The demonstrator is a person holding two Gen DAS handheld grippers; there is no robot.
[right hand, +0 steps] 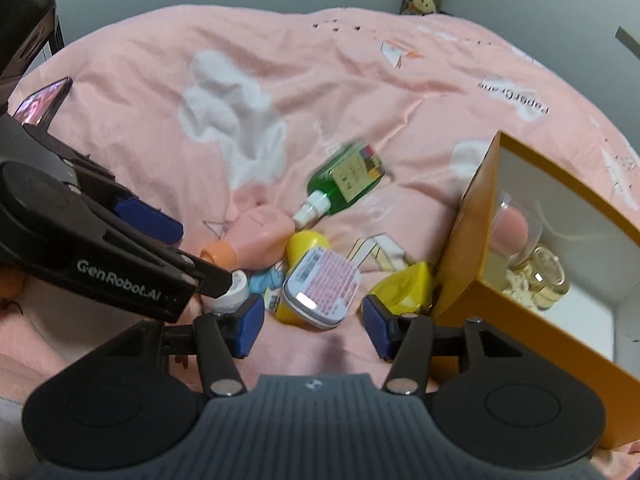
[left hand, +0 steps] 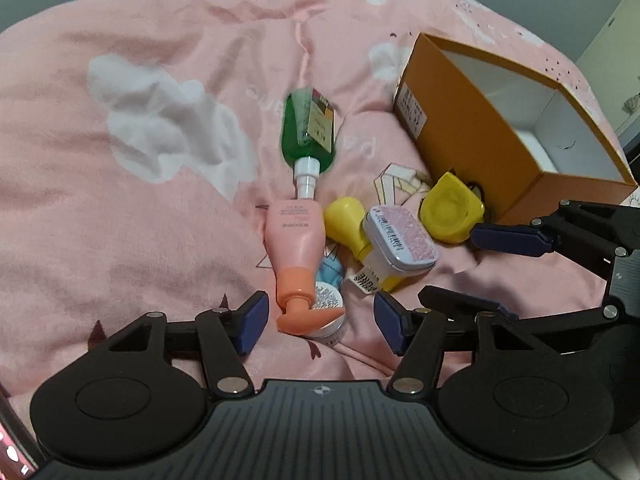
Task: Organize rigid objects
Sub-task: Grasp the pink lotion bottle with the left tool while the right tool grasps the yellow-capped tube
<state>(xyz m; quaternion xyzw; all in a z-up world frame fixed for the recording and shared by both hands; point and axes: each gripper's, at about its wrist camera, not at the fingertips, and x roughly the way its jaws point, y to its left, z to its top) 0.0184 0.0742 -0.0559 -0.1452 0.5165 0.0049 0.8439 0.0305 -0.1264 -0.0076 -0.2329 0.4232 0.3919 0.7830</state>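
Note:
A heap of toiletries lies on the pink bedcover. My left gripper (left hand: 320, 322) is open, its pads on either side of the orange pump head of a pink pump bottle (left hand: 296, 236) and clear of it; a white jar (left hand: 330, 300) lies under the pump. My right gripper (right hand: 314, 325) is open just short of a flat tin with a pink label (right hand: 320, 288), which rests on a yellow bottle (right hand: 306, 244). A green spray bottle (left hand: 308, 128) lies farther off. A yellow round case (right hand: 404, 284) leans against the orange box (right hand: 468, 240).
The open orange box (left hand: 480, 152) stands to the right and holds a glass bottle (right hand: 548, 276). A small blue item (left hand: 332, 274) is wedged in the heap. A phone (right hand: 40, 102) lies at the left. The two grippers are close together over the pile.

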